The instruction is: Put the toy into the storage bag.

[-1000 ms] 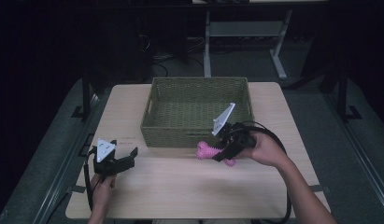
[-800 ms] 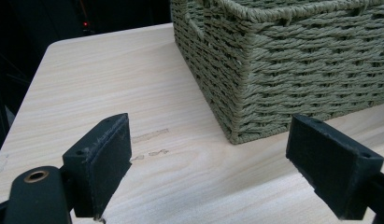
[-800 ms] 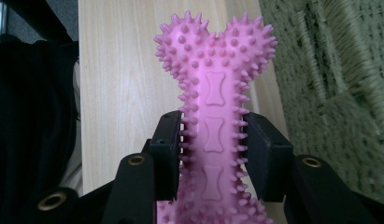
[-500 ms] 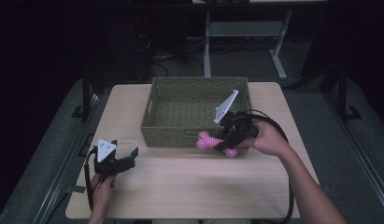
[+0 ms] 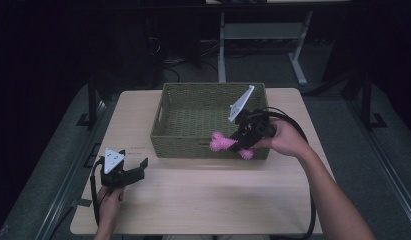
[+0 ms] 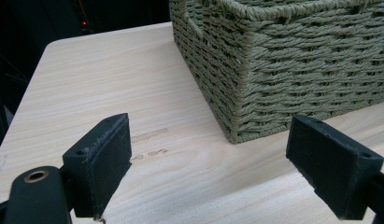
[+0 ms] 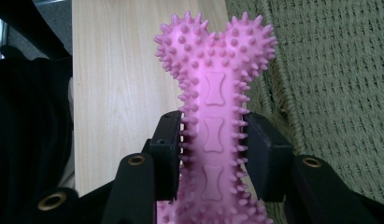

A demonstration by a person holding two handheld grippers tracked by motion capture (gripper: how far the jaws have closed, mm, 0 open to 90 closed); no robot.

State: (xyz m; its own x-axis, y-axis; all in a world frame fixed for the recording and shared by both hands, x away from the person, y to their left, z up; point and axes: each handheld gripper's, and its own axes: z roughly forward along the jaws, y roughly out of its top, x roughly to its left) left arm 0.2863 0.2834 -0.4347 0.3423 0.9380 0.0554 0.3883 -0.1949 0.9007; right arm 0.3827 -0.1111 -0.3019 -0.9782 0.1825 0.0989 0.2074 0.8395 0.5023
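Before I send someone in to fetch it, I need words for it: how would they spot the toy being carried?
Find the green woven basket on the wooden table. At its near wall, toward the right corner, the right gripper is clamped on a bone-shaped toy. It is bright pink and covered in small spikes, unlike anything nearby.

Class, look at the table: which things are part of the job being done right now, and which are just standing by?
In the job:
- pink spiky bone toy, clamped in the right tool
- green woven basket, beside which the toy hangs

Standing by:
- left tool, jaws apart, nothing between them
- wooden table
- grey desk frame behind
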